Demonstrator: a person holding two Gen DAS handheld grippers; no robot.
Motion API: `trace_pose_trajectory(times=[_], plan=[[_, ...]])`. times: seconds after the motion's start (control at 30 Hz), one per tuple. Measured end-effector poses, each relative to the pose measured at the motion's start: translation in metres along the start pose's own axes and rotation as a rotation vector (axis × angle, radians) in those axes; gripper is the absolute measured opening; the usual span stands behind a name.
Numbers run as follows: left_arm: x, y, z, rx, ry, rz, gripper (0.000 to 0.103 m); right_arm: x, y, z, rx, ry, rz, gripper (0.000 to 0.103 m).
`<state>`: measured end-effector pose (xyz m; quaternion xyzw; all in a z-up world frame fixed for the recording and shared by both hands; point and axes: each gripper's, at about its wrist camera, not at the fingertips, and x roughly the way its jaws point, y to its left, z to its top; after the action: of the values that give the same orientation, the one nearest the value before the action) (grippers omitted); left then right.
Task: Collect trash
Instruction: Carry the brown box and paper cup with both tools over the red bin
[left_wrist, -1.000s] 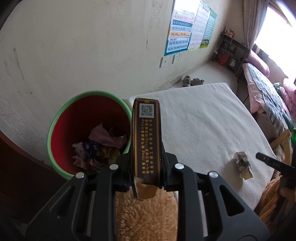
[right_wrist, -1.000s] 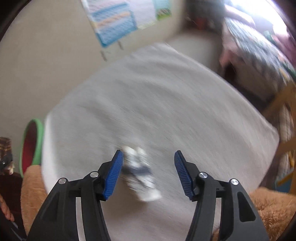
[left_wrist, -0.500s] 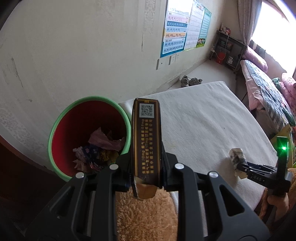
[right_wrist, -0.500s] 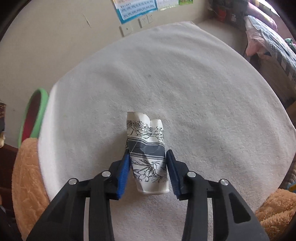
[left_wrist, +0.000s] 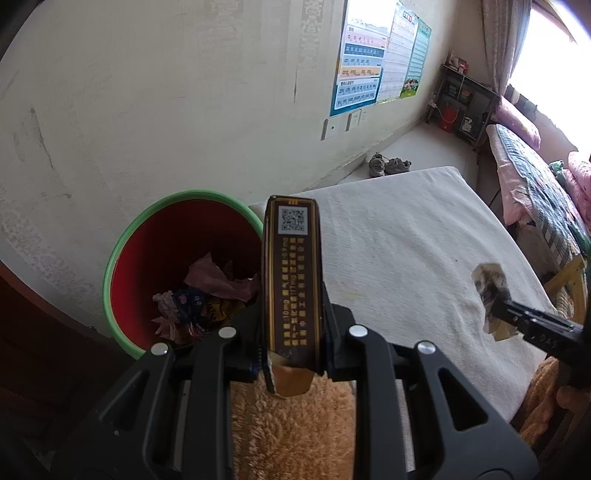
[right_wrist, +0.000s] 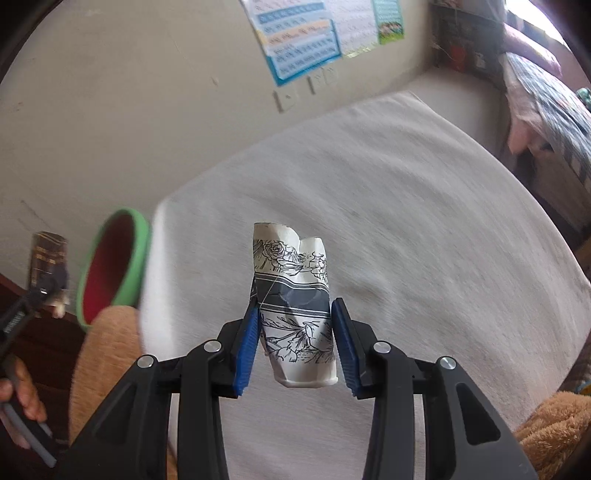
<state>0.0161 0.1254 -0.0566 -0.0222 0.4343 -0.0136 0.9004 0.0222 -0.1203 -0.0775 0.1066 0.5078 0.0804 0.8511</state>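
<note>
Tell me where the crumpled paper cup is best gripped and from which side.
Grip the crumpled paper cup across its lower body, just above the base, coming in base-first along its length. The rim end is crushed and folded, so it would likely give; the round base end looks stiffer. The right tool is already shut on it there, blue pads on opposite sides of the wall.

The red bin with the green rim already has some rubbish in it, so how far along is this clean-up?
Partly done: crumpled wrappers already lie in the red bin with the green rim. In hand: the left tool is shut on a brown and gold carton near the bin, and the right tool grips a crushed floral paper cup above the white cloth. Left: dropping both in. No other litter shows on the cloth.
</note>
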Motion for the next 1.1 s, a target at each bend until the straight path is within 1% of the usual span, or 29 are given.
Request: trace_pose_trajectory(times=[0.3, 0.73, 1.1], plan=[[0.001, 0.022, 0.002, -0.031, -0.004, 0.039, 0.023, -0.011, 0.056, 0.021, -0.098, -0.044, 0.069, 0.038], [0.004, 0.057, -0.001, -0.078, 0.005, 0.085, 0.023, 0.002, 0.119, 0.034, -0.192, -0.030, 0.137, 0.038], [0.010, 0.078, -0.001, -0.113, 0.010, 0.103, 0.023, 0.014, 0.164, 0.036, -0.275, -0.006, 0.172, 0.038]])
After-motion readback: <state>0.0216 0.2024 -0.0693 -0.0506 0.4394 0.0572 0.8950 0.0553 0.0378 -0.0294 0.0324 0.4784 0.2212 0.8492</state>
